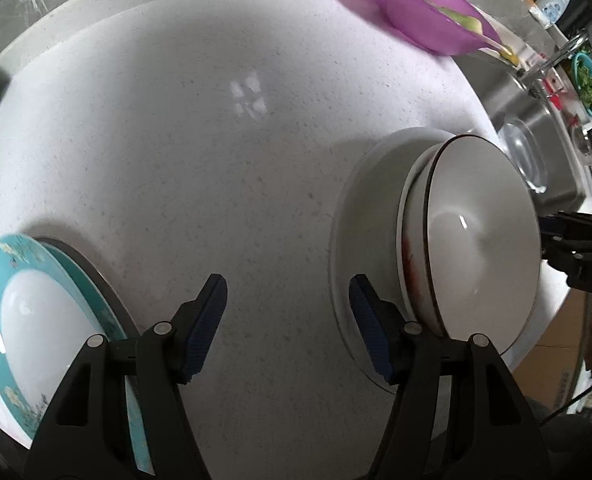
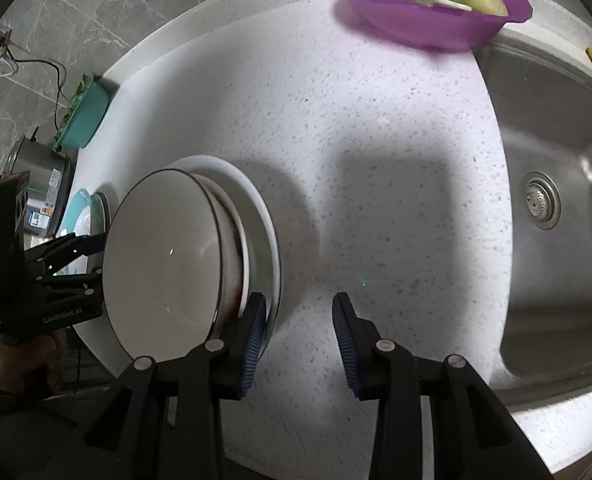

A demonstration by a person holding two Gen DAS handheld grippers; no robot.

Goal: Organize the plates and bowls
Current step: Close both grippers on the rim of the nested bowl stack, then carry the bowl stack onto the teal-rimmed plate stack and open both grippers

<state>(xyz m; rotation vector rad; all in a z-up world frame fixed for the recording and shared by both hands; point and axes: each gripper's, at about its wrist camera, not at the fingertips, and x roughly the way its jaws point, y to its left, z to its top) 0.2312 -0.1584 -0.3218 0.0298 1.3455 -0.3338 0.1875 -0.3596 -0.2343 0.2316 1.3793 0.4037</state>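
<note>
At the far left of the white worktop [image 1: 224, 168], seen from the left wrist, a teal-rimmed plate [image 1: 12, 280] lies flat, partly under the left gripper [image 1: 284, 328], whose jaws stand apart with only bare worktop between them. To the right of those jaws sits the stack: a wide white plate [image 1: 343, 280] at the bottom and a white bowl [image 1: 483, 240] with a dark rim nested in another bowl on top. The left gripper's right finger [image 1: 369, 332] overlaps the plate's rim in the picture; whether it touches cannot be told. The stack thus lies between the two grippers, round, with no long axis to favour. From the right wrist, the right gripper [image 2: 297, 344] has its jaws open on nothing, its left finger [image 2: 252, 344] just beside the stack's right edge, touching or not unclear. Both grippers point steeply down, each close to one side of the stack; neither is plainly nearer. Farther right lies the steel sink [image 2: 543, 128], and at the far edge a purple bowl [image 2: 423, 20] holding green vegetable pieces.
</note>
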